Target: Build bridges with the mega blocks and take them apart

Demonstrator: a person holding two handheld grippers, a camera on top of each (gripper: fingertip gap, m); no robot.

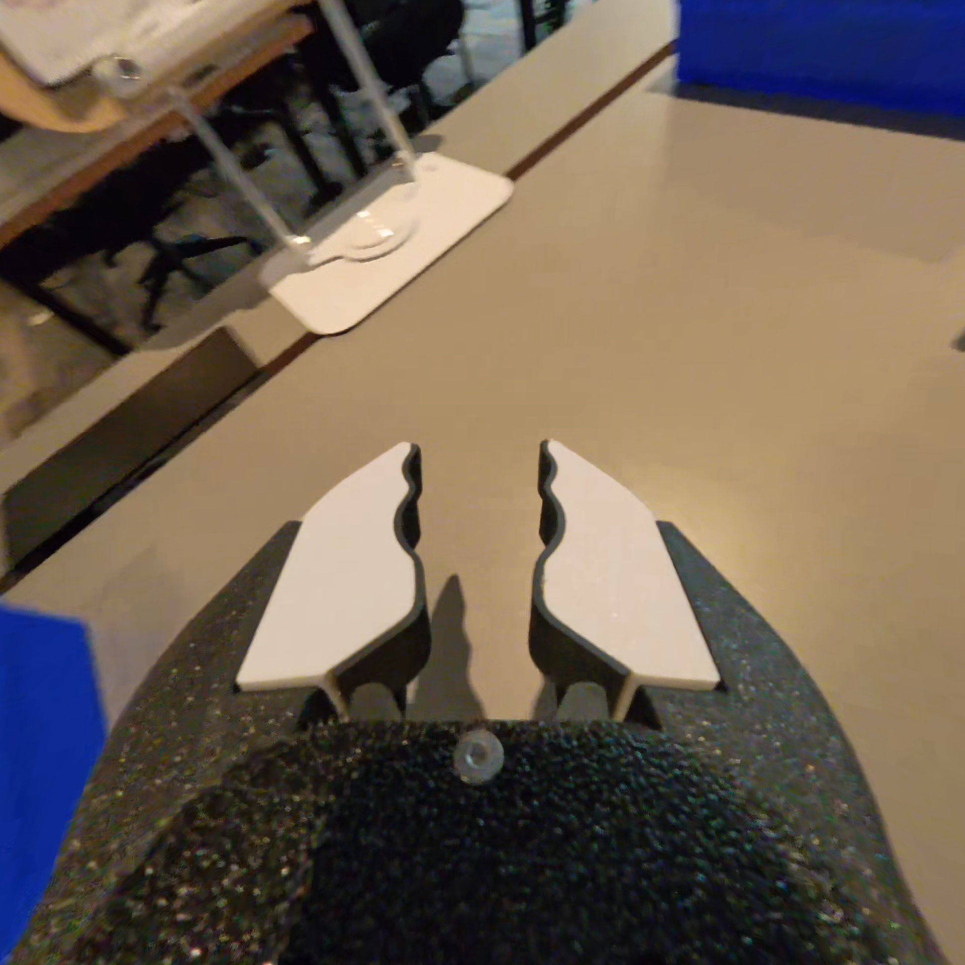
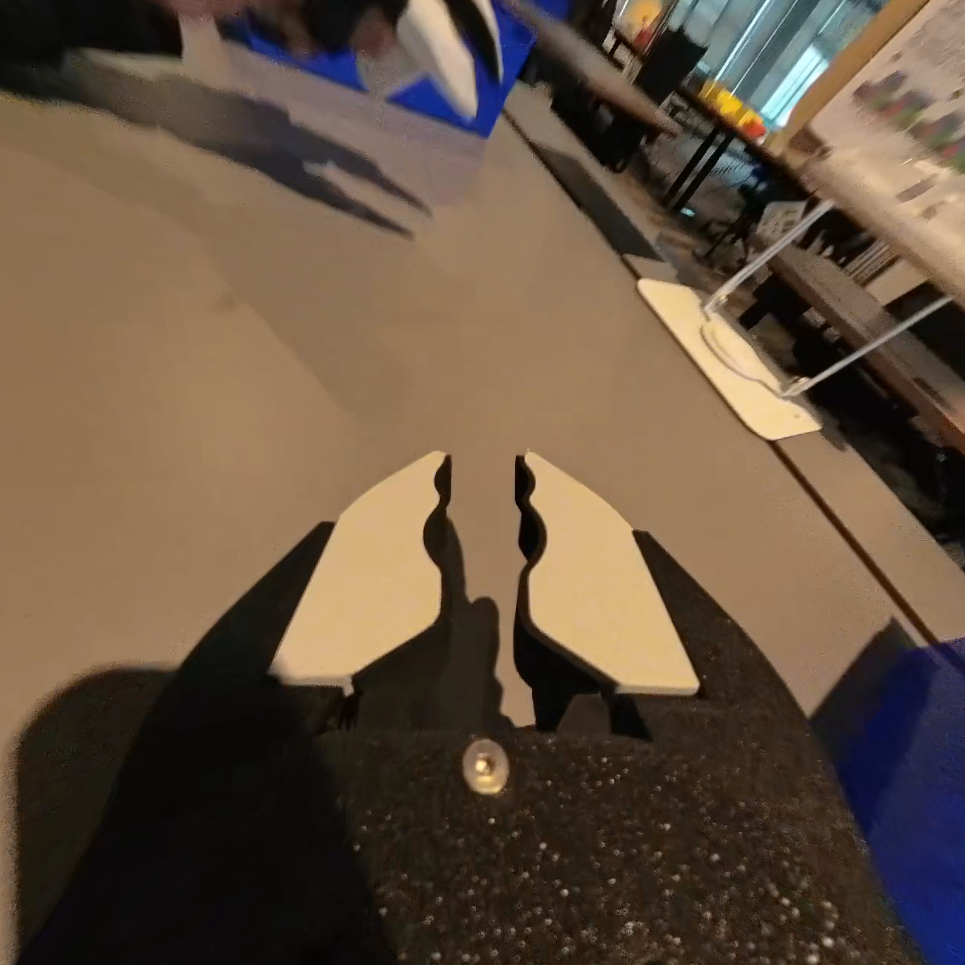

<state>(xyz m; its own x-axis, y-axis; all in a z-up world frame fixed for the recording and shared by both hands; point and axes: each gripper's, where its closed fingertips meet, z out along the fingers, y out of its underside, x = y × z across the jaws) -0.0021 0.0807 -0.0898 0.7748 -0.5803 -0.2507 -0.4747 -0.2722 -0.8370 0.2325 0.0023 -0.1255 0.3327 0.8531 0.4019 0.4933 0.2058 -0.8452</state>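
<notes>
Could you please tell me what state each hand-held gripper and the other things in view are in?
Left hand-held gripper: open, empty, above the table.
Right hand-held gripper: open, empty.
White base plate: lying flat at the table edge, clear rods rising from it.
Blue container: on the table; contents not visible.

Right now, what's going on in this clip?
Nothing is being handled. A person holds two claws over a bare tan table, and both are open and empty: the left claw and the right claw each show only tabletop between their fingers. No blocks can be made out in either view. Blue shapes sit at the table's edges, too blurred to identify, and a white stand base rests at the far edge. Both views are motion-blurred.
</notes>
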